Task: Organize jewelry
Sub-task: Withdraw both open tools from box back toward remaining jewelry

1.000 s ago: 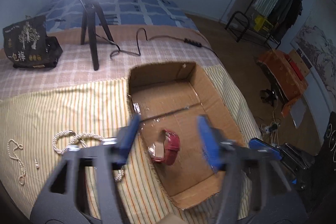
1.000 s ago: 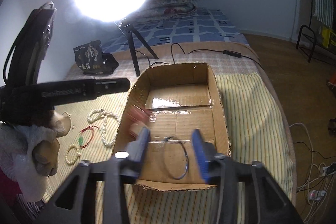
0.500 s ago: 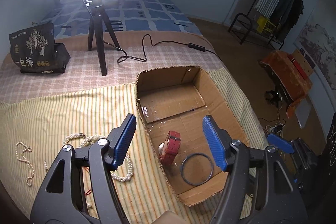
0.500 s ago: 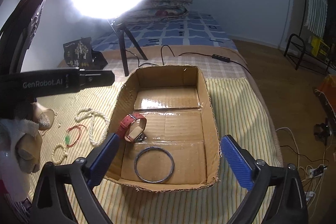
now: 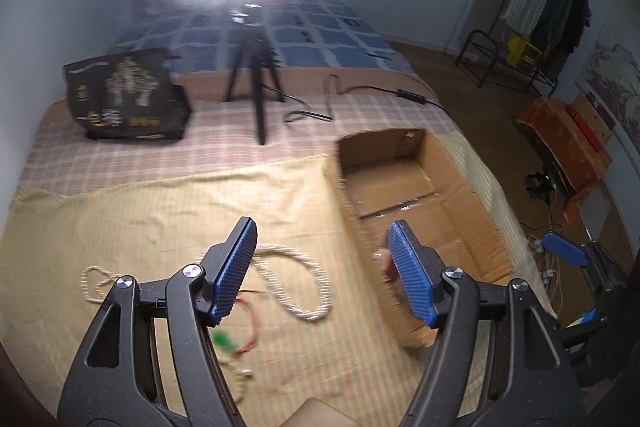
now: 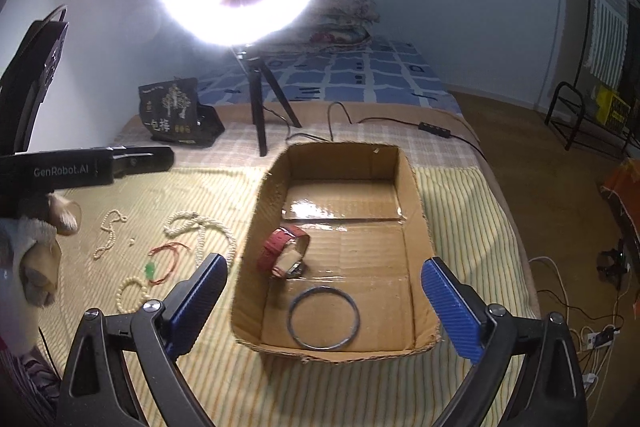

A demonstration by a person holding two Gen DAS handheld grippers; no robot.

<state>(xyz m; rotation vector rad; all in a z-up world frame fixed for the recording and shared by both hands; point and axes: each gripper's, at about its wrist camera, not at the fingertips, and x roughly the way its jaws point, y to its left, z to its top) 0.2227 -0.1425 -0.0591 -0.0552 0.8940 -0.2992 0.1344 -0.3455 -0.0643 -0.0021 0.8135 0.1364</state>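
Two pieces are already lying inside the cardboard box (image 6: 416, 211) on the bed: a red watch (image 6: 285, 251) resting on its side near the left wall, and a thin metal bangle (image 6: 323, 317) lying flat near the front edge, just apart from the watch. Everything else is sitting loose on the striped yellow cloth (image 6: 224, 379) to the left of the box: a long pearl necklace (image 5: 297, 283) in a slack loop, a thinner pearl strand (image 6: 109, 234), a red cord with a green bead (image 6: 163, 261), and a small beaded bracelet (image 6: 129, 294).

The left hand-held gripper (image 5: 323, 271) is hanging above the cloth with its jaws spread wide and nothing between them, the long necklace showing through the gap below. The right hand-held gripper (image 6: 323, 307) is hovering over the near end of the box, also gaping wide and carrying nothing.

Judging by this layout, the long necklace is probably the next pick. It is looking light and completely limp, so it will be draping and swinging from wherever it is pinched; the round beads are likely slippery against the ribbed pads, and the string may be fragile under a hard pull. Pinching across a doubled part of the loop, between beads rather than on one, seems the safest hold.
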